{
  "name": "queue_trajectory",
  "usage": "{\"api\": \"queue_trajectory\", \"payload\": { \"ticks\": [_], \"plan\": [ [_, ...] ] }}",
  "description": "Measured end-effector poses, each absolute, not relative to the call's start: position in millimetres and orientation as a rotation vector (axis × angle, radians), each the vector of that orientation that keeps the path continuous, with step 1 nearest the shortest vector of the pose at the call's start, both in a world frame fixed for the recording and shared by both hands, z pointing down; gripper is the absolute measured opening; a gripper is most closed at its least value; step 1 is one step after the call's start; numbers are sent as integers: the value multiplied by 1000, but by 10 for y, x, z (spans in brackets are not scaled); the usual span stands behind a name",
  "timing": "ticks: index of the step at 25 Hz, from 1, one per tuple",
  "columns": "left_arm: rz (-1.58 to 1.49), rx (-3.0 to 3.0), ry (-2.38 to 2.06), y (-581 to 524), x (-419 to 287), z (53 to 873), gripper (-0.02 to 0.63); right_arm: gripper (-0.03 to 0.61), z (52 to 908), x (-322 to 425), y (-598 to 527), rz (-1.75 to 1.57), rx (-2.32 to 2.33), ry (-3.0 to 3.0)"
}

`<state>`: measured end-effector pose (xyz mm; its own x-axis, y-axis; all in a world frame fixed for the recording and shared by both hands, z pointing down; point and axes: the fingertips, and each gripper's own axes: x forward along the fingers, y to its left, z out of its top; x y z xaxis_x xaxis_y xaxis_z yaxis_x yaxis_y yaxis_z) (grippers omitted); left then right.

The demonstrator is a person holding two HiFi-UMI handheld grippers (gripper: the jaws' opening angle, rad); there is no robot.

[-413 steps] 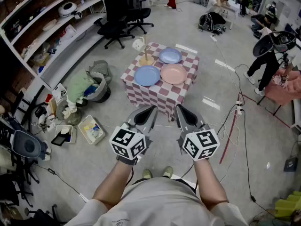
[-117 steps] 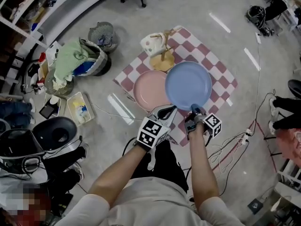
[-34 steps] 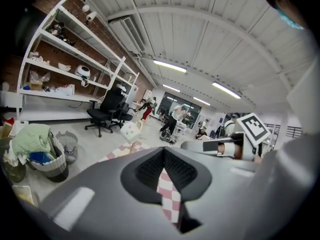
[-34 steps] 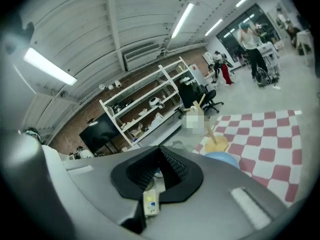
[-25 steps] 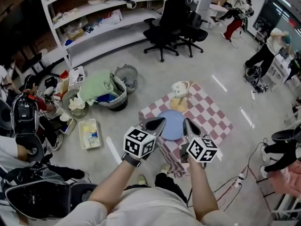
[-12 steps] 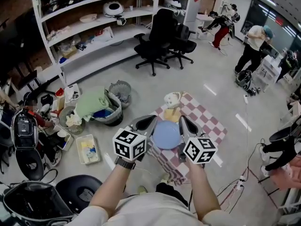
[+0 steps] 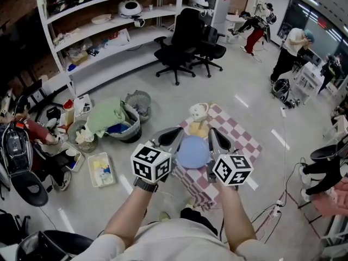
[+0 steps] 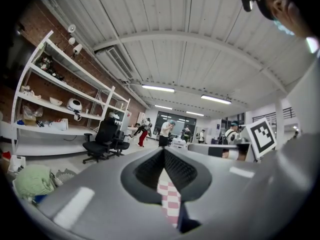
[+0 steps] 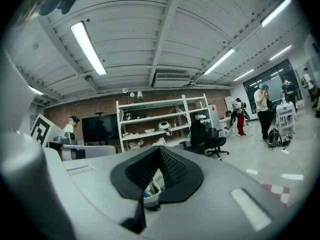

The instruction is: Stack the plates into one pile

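Blue is the only plate colour on show in the head view. A single blue plate (image 7: pixel 193 151) lies face-up on the pink-and-white checked surface (image 7: pixel 242 141), near a cream object (image 7: pixel 198 113) at the far corner. Any plates under it are hidden, so the pile looks made, though that is a judgement. The left claw (image 7: pixel 175 132) and right claw (image 7: pixel 213 135) are held up well clear of the plate and frame it from either side. It lies below and ahead of both, midway between them, so neither hand is nearer, and being round it offers no long axis.

In the left gripper view, the left claw (image 8: pixel 164 156) has its tips pressed together and grips nothing. A strip of the checked cloth (image 8: pixel 169 199) shows through the slit below the tips.

In the right gripper view, the right claw (image 9: pixel 159 154) is likewise pinched closed and empty. It points across the room at the white shelving (image 9: pixel 160 121), with office chairs (image 9: pixel 207 136) beside it.
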<state>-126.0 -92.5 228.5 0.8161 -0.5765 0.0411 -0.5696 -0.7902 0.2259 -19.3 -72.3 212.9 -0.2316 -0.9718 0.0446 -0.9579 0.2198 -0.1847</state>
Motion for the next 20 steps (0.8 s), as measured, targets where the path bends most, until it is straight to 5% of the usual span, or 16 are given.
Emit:
{"api": "queue_trajectory", "payload": {
  "ticks": [20],
  "plan": [
    [-58,2782,-910,-863,-1204,2234,6,9,2149,-158,-647,-262,-1899,2383]
  ]
}}
